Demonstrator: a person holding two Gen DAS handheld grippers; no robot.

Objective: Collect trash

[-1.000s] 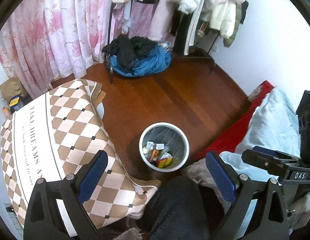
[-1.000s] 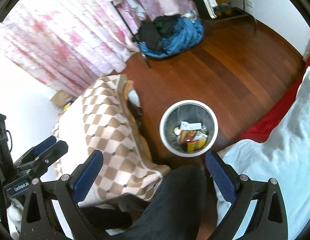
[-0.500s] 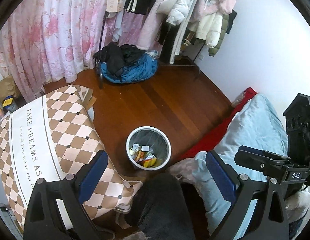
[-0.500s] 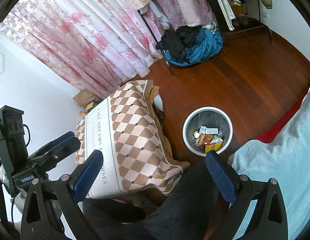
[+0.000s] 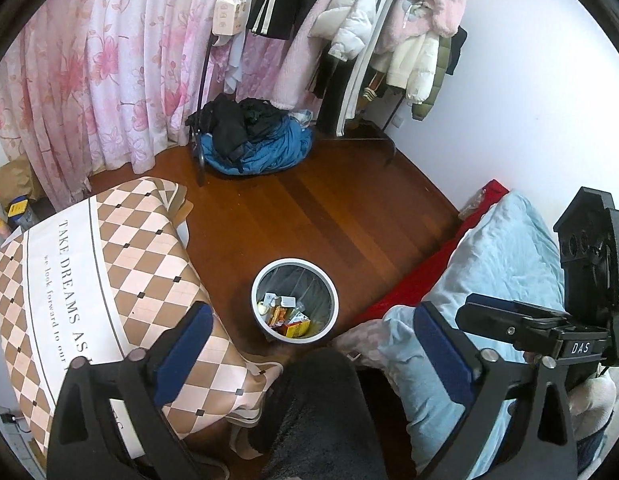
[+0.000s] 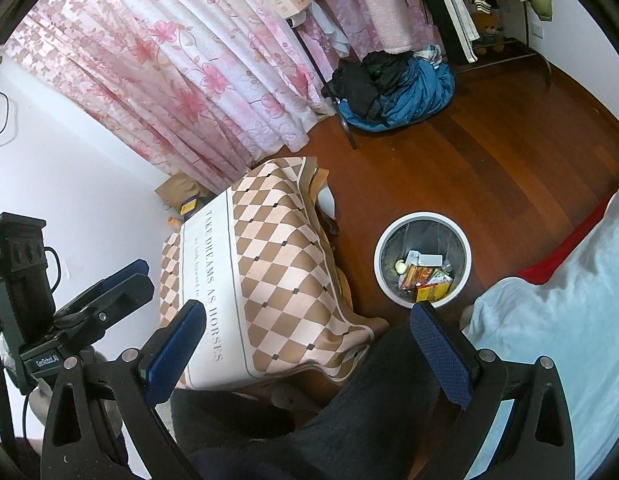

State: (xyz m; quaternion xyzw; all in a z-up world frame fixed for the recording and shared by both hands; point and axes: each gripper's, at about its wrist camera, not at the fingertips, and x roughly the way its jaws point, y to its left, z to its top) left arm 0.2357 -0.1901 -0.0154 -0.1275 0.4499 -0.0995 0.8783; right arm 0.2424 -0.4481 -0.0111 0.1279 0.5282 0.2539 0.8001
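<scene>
A white-rimmed waste bin (image 5: 328, 280) (image 6: 383, 242) stands on the wooden floor, holding several wrappers and cartons (image 5: 287, 314) (image 6: 425, 276). My left gripper (image 5: 309, 332) hangs high above it, open and empty, its blue pads wide apart. My right gripper (image 6: 307, 328) is likewise open and empty, well above the floor. In the left wrist view the right gripper (image 5: 509, 322) shows at the right edge; in the right wrist view the left gripper (image 6: 109, 288) shows at the left. A person's dark-trousered leg (image 5: 321, 412) (image 6: 349, 400) fills the bottom centre.
A low table under a checkered cloth (image 5: 89, 280) (image 6: 261, 272) stands left of the bin. A bed with a light blue duvet (image 5: 501, 272) (image 6: 569, 340) and red sheet lies right. Pink curtains, a clothes rack (image 5: 349, 40) and a pile of blue and black clothes (image 5: 253, 140) are farther back.
Both grippers have risen and drawn back, so the bin looks smaller and more of the curtains and clothes rack shows. Both stay open and empty.
</scene>
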